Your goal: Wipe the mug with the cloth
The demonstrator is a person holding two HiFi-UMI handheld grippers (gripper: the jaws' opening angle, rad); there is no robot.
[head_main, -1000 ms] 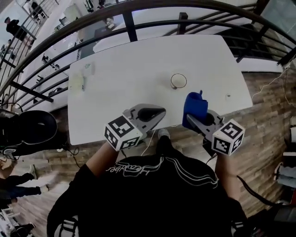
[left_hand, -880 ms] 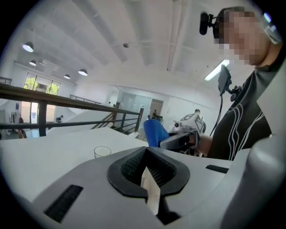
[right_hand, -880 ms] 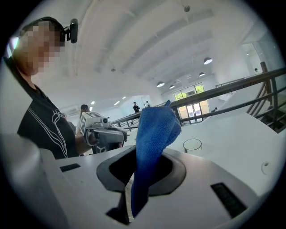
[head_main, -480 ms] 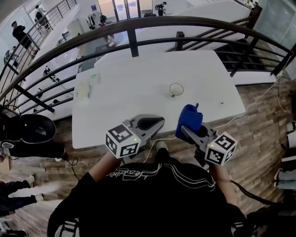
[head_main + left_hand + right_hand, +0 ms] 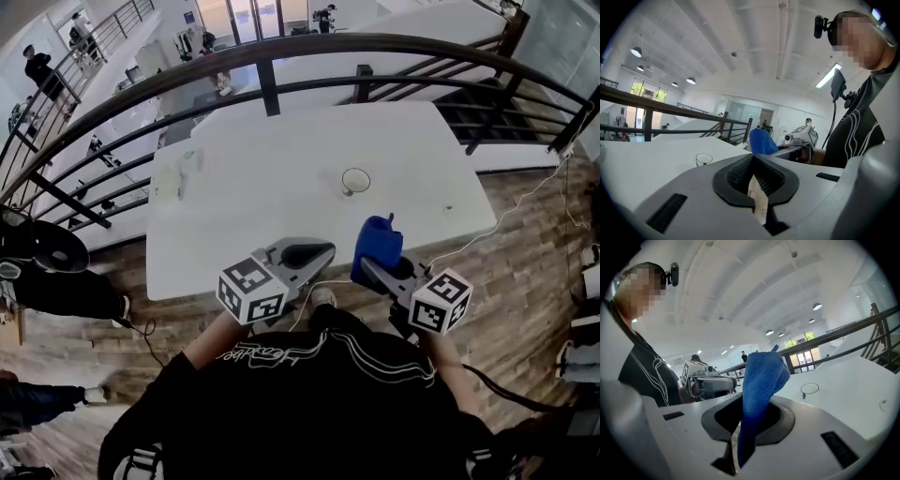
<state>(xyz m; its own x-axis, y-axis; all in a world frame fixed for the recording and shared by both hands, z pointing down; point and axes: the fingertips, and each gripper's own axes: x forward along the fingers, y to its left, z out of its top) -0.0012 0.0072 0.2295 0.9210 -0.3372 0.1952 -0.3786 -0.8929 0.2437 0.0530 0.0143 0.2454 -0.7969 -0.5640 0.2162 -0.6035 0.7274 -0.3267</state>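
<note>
Holding your left gripper [image 5: 324, 251] at the near edge of the white table [image 5: 262, 169], you have its jaws pressed together with nothing between them. Farther out on the table stands the clear mug [image 5: 355, 180], upright and well apart from both grippers. Slightly to its right and nearer you, your right gripper [image 5: 371, 268] pinches the blue cloth [image 5: 377, 242], which sticks up from its jaws in a bunched fold.
</note>
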